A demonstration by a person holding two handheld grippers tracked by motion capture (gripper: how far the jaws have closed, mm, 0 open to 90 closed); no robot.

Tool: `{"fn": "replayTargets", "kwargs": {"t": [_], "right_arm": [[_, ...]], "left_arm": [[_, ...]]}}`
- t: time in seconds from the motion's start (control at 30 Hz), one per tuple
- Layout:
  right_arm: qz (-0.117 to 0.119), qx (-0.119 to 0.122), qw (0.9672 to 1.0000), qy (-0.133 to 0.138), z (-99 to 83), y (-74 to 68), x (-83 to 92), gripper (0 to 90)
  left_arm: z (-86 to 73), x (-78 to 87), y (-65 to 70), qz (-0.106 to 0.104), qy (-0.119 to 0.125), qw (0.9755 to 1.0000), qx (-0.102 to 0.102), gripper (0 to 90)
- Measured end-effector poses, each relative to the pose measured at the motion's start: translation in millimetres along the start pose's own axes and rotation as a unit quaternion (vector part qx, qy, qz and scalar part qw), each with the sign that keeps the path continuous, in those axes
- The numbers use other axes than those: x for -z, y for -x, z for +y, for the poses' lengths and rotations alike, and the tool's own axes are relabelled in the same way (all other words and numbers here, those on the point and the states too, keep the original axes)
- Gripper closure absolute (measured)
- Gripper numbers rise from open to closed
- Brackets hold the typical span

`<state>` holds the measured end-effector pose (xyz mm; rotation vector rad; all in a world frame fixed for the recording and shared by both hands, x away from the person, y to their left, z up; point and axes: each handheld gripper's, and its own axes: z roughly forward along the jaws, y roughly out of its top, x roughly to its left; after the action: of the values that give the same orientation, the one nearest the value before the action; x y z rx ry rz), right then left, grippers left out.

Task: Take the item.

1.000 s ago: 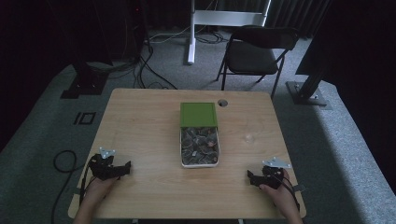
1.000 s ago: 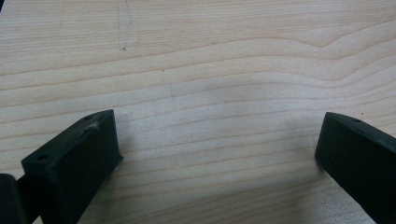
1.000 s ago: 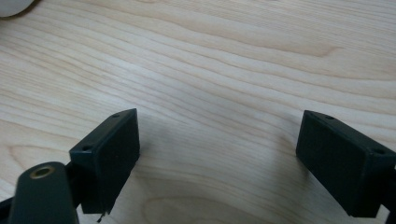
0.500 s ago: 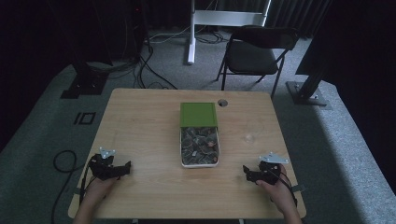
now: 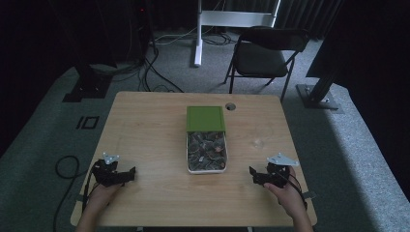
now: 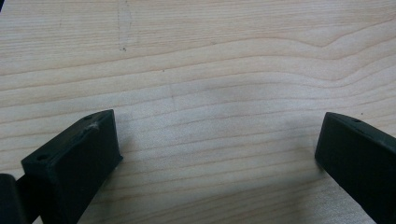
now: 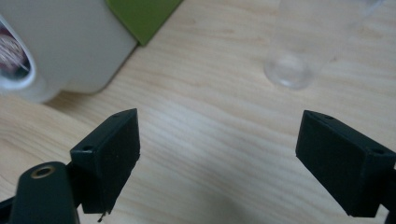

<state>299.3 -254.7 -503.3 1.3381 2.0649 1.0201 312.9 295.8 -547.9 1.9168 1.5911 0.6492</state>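
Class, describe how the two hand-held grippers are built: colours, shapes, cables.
Both are black. The left hand-held gripper and right hand-held gripper each carry a grey three-cornered plate on top and trail a dark cable. The jaws are blocky black pads with small screw holes.

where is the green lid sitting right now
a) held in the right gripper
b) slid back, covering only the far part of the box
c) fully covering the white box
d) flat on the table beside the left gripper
b: the green lid covers only the far end of the white box, whose near part lies open with its contents showing.
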Motion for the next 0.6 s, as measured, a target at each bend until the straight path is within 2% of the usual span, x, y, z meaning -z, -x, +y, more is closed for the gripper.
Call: {"fn": "replayTargets", "kwargs": {"t": [0.43, 0.6], "right_arm": [[0.019, 0.025, 0.9991, 0.027, 31.9, -12.9, 7.0, 14.1], [0.025, 0.026, 0.9987, 0.037, 40.1, -18.0, 9.3, 14.2]], "left_arm": [[0.0, 0.0, 0.0, 0.0, 0.0, 1.0, 0.0, 0.3], [0.0, 0.0, 0.0, 0.0, 0.0, 1.0, 0.0, 0.3]]}}
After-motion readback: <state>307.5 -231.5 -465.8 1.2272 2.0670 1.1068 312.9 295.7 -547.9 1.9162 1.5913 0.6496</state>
